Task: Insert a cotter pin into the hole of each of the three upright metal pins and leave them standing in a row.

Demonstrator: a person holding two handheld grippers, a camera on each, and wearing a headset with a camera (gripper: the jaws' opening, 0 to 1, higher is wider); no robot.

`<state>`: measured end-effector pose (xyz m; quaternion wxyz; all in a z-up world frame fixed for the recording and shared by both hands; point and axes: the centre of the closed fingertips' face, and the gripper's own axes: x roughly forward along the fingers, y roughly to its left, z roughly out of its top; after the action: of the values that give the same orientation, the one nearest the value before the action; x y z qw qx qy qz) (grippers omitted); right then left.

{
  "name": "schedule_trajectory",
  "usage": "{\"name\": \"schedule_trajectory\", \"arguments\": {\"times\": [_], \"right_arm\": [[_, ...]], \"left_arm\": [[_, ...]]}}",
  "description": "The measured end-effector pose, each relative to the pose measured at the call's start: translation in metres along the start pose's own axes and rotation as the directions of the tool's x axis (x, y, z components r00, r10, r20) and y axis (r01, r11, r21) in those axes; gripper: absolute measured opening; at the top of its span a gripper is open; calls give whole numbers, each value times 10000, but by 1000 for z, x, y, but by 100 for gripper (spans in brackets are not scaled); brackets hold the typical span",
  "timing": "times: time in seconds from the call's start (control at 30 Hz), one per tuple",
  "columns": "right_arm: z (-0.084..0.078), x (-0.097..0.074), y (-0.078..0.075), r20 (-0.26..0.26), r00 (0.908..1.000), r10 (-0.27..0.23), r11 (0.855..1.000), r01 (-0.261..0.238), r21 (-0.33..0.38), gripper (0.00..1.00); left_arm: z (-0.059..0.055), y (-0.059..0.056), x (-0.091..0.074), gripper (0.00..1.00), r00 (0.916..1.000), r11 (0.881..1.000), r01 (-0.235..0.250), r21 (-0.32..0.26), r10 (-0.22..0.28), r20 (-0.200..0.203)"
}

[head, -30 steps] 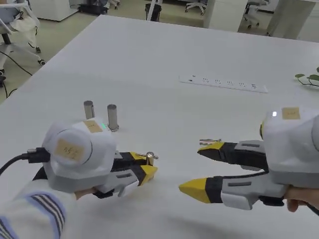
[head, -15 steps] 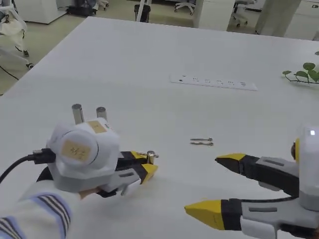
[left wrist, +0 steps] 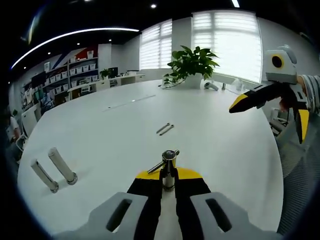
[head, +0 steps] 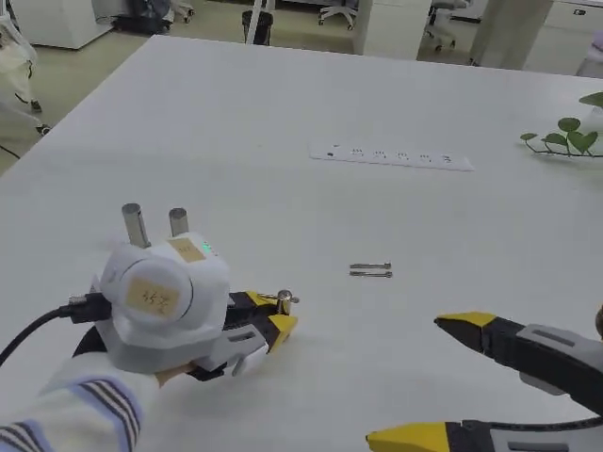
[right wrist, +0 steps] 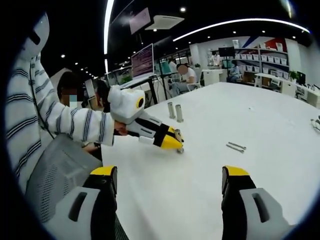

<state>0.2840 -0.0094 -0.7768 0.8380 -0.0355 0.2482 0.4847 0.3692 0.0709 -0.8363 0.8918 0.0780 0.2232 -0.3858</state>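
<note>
My left gripper is shut on a short metal pin that has a cotter pin through its top, held low over the white table. Two more metal pins stand upright behind that gripper at the left. Two loose cotter pins lie side by side in the middle of the table. My right gripper stands wide open at the lower right, nothing between its fingers, well short of the cotter pins.
A white power strip lies farther back on the table. A green plant sits at the far right edge. Office chairs and desks stand beyond the table, and people sit in the background of the right gripper view.
My right gripper has drawn back toward the lower right, away from the loose cotter pins, still open. The left gripper holds the pin in the same place. The head camera has shifted.
</note>
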Motion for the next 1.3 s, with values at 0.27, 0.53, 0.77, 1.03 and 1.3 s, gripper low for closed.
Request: {"name": "schedule_trajectory", "arguments": {"times": [0.27,0.53,0.77,1.03,1.3], "right_arm": [[-4,-4,-4,-53,9997,-227,9997,228,93,89],[-8,-7,-5,-121,9994,-320,9994,322,155,90],[-10,-8,-5,-181,9991,-373,9991,376,170,89],[-7,-10,-6,-107,9991,-399,9991,401,151,89],[-8,-14,-9,-73,9986,-516,9985,517,199,89]], "left_arm": [[-2,1,1,7,9999,9999,-132,79,132,6],[-1,1,1,7,9996,9992,-204,-336,210,184],[-2,3,0,8,9991,9966,-290,-776,314,291],[-6,5,-6,16,9997,9929,-176,-1177,192,126],[-16,12,-27,25,9995,9947,-270,-991,254,-172]]}}
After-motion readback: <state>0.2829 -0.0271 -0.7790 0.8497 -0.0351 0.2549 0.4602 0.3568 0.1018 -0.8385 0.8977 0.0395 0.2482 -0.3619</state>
